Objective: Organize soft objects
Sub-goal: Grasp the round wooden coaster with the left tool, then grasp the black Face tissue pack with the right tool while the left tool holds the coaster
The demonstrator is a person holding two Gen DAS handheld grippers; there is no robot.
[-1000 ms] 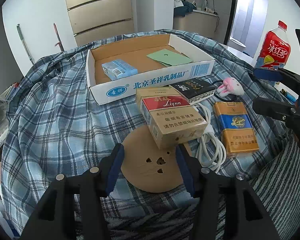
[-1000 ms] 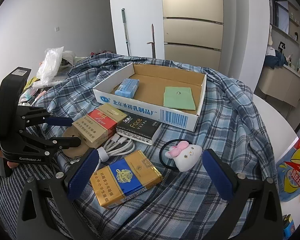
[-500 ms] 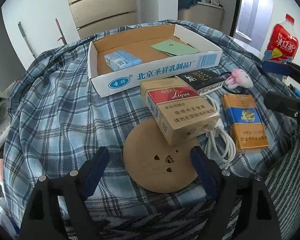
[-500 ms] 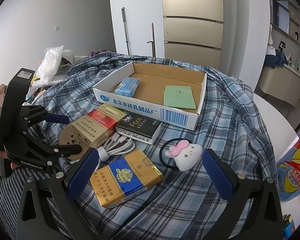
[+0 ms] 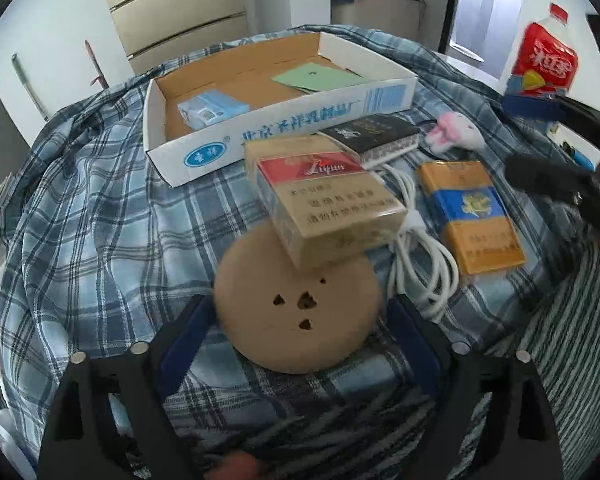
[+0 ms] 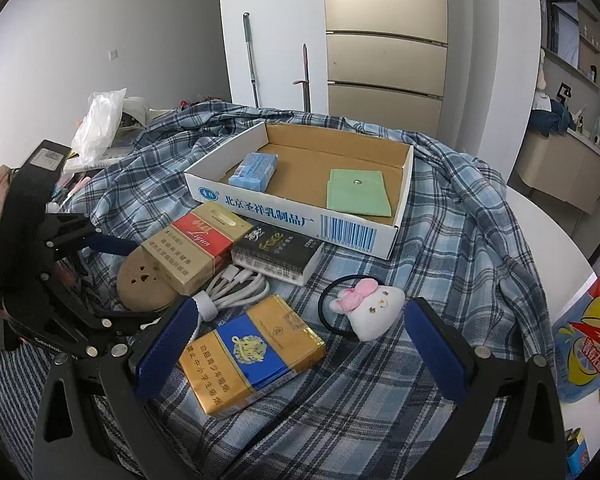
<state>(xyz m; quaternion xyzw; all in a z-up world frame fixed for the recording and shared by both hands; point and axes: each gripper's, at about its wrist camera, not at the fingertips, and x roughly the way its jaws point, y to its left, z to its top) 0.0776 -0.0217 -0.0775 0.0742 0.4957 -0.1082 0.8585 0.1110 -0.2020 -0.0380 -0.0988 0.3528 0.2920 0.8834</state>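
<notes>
Widened since a second ago and opening further: left gripper (image 5: 296, 336), blue pads flanking a round tan disc (image 5: 298, 300) without pressing it. Right gripper (image 6: 300, 344) spread wide, empty, above yellow-and-blue carton (image 6: 252, 354). White plush bunny (image 6: 374, 308) on a black hair tie — lying on plaid cloth (image 6: 452, 248), long axis slanting toward cardboard tray (image 6: 300, 220). Tray printed "北京圣祥乳制品厂", holding light-blue tissue pack (image 6: 254, 170) and green pouch (image 6: 358, 192). Red-gold carton (image 5: 324, 204) marked "Liqun"; black box (image 6: 278, 254) marked "Force".
</notes>
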